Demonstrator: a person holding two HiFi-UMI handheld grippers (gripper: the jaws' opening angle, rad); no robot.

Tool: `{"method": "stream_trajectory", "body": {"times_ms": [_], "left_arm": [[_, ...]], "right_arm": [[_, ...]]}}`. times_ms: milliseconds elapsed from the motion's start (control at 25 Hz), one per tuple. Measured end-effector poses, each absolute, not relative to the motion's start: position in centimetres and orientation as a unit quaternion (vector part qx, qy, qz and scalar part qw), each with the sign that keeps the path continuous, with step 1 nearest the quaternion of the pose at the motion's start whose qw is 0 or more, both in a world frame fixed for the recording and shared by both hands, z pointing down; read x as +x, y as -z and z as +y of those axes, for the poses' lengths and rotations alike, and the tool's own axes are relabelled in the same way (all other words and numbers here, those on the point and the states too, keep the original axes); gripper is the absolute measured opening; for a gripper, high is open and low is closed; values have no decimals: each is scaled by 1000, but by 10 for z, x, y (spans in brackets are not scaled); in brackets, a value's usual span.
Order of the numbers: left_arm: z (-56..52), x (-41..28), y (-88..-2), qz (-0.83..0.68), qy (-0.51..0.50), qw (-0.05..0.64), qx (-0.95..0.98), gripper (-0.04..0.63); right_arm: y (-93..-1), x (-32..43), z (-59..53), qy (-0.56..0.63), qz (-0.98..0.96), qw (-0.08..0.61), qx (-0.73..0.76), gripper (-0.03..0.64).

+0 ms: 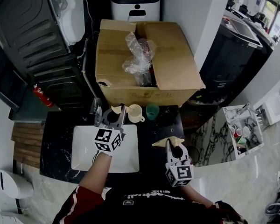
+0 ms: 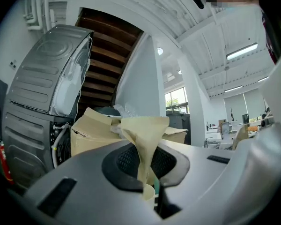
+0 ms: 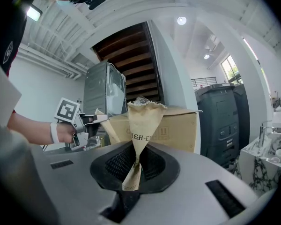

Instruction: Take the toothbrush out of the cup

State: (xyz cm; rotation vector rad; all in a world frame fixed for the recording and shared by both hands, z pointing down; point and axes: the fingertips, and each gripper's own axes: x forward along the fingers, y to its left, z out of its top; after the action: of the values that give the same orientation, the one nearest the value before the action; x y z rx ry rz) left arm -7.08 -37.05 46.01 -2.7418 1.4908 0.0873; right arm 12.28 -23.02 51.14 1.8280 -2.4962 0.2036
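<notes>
Box [image 1: 177,62] backs cream cup [image 1: 135,113], green cup [image 1: 152,111]; left hand-held gripper [image 1: 110,113] and right hand-held gripper [image 1: 173,147] each clamp seemingly paper scraps [image 2: 145,139].

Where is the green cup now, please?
In the head view, the green cup stands on the dark counter, just right of the cream mug and in front of the cardboard box.
</notes>
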Motion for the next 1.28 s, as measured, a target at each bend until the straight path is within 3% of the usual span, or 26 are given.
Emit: {"method": "stream_trajectory", "body": {"times_ms": [720, 1280], "left_arm": [[-271, -102, -488, 464, -2, -4, -886, 29], [-259, -101, -494, 474, -15, -13, -880, 29]], "right_arm": [[-510, 120, -240, -57, -807, 33, 586, 57], [-506, 120, -244, -49, -803, 40, 593, 55]]}}
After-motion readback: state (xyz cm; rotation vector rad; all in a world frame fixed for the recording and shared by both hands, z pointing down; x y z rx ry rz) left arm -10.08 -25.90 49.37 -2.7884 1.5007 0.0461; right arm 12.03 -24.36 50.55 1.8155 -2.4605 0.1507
